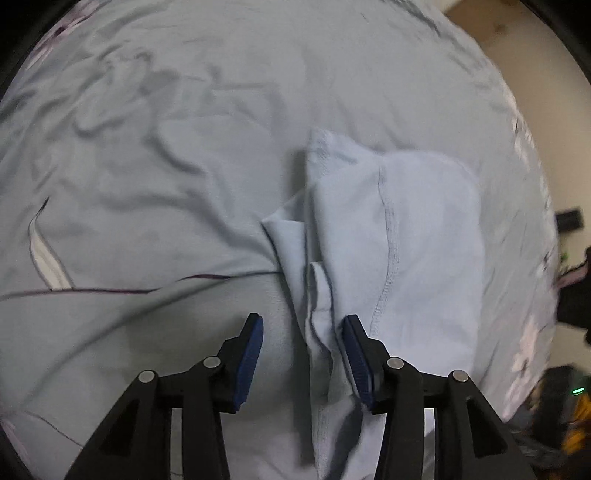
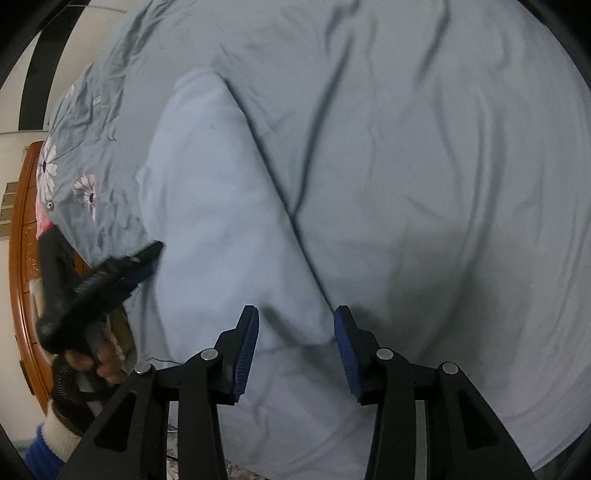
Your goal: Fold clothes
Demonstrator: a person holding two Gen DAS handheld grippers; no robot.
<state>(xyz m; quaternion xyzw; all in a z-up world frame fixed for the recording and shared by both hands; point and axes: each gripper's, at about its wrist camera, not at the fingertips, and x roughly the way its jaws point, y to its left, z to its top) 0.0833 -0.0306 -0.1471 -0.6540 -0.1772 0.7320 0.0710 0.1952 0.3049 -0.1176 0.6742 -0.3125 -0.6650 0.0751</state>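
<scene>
A light blue garment [image 1: 424,240] lies folded on the grey-blue bedsheet [image 1: 147,147]. My left gripper [image 1: 303,325] hangs open just over the garment's bunched left edge; loose folds run between its blue pads, close to the right pad. In the right wrist view the same garment [image 2: 214,206] stretches away as a long folded panel. My right gripper [image 2: 295,314] is open above its near corner, with cloth below the gap. The left gripper [image 2: 147,258] shows blurred at the garment's left side, held by a gloved hand [image 2: 85,354].
The sheet [image 2: 443,184] is wrinkled, with daisy prints [image 2: 86,192] toward the bed's edge. A wooden bed frame [image 2: 22,258] runs down the left of the right wrist view. Bare floor [image 1: 498,26] and dark clutter [image 1: 576,306] lie beyond the bed in the left wrist view.
</scene>
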